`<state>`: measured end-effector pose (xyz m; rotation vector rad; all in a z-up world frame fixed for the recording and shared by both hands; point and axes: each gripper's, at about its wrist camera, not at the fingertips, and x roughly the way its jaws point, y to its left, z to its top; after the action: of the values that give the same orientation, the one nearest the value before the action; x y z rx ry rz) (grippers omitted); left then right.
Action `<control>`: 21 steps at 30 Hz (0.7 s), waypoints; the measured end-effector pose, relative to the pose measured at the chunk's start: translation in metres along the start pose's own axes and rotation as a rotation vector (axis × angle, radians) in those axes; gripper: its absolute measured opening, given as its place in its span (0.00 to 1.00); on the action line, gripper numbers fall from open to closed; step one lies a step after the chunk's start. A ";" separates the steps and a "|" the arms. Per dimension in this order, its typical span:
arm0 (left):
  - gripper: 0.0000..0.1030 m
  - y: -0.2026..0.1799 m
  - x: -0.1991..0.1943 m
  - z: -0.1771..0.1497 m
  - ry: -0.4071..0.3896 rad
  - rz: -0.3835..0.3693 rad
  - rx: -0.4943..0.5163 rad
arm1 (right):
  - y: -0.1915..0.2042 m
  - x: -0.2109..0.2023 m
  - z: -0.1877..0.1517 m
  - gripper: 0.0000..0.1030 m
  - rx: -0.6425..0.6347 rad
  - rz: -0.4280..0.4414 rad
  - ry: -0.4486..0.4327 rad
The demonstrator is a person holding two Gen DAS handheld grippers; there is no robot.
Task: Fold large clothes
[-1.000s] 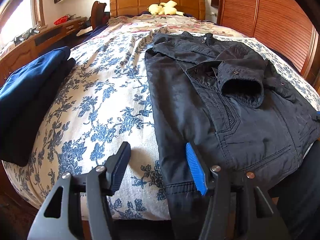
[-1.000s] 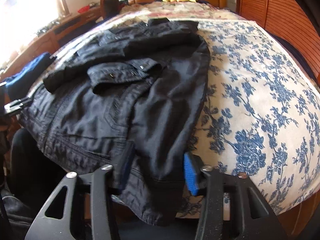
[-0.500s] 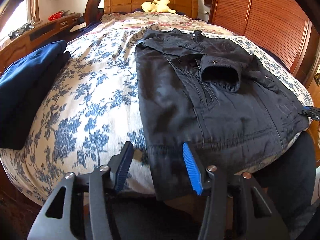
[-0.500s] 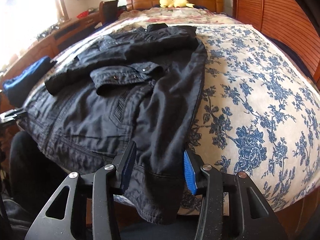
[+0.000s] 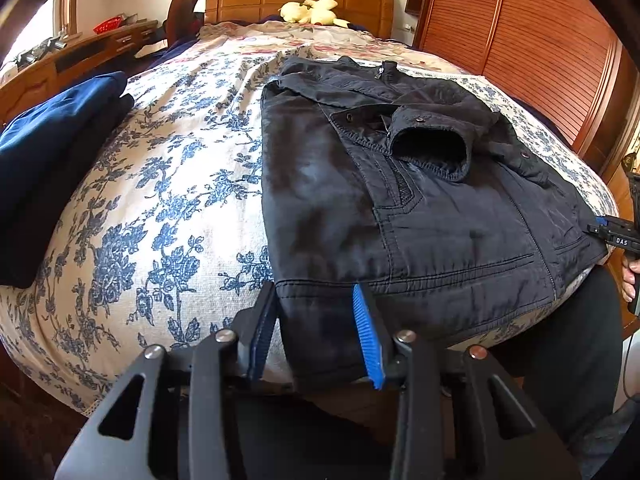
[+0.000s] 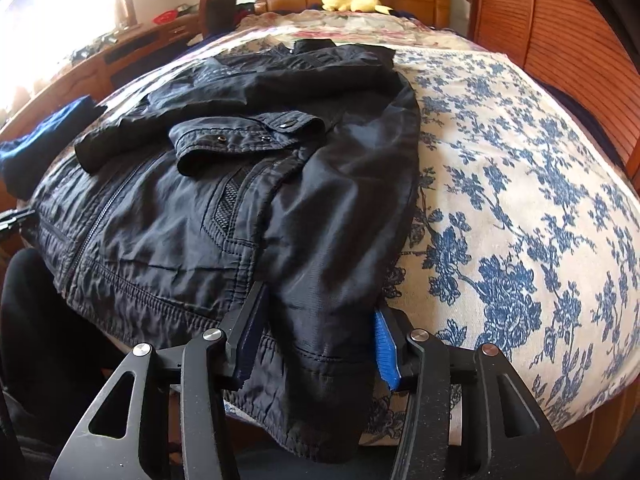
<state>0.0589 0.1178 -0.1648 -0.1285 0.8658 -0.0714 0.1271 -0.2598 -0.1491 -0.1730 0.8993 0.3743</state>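
Note:
A black jacket (image 5: 400, 220) lies front up on the flowered bedspread (image 5: 160, 200), both sleeves folded across its chest. My left gripper (image 5: 316, 332) straddles the hem's left corner at the bed's near edge. Its jaws are closing, with the hem between them and not visibly pinched. In the right wrist view the jacket (image 6: 240, 220) hangs its other hem corner over the bed's edge. My right gripper (image 6: 316, 344) stands open around that corner, and the cloth fills the gap between the jaws. The right gripper (image 5: 616, 236) also shows at the left wrist view's right edge.
A stack of folded dark blue clothes (image 5: 52, 152) sits on the bed's left side. A yellow plush toy (image 5: 312, 12) lies by the wooden headboard. Slatted wooden doors (image 5: 540, 52) run along the right, a desk (image 5: 80, 52) along the left. A person's dark trouser leg (image 5: 580, 360) stands at the foot.
My left gripper has shifted right onto the hem corner, which now sits between its jaws, and those jaws have narrowed. The right gripper has stayed around its corner.

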 end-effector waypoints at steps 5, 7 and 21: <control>0.36 0.002 0.001 -0.002 0.003 -0.001 -0.012 | -0.001 -0.015 0.003 0.22 -0.017 0.038 -0.053; 0.36 0.001 0.001 -0.003 0.007 0.006 -0.011 | 0.001 -0.020 0.005 0.22 -0.027 0.047 -0.066; 0.04 -0.010 -0.022 -0.001 -0.047 -0.007 0.008 | -0.004 0.005 0.002 0.34 -0.004 0.056 0.021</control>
<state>0.0434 0.1104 -0.1474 -0.1251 0.8182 -0.0778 0.1325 -0.2617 -0.1520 -0.1554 0.9262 0.4269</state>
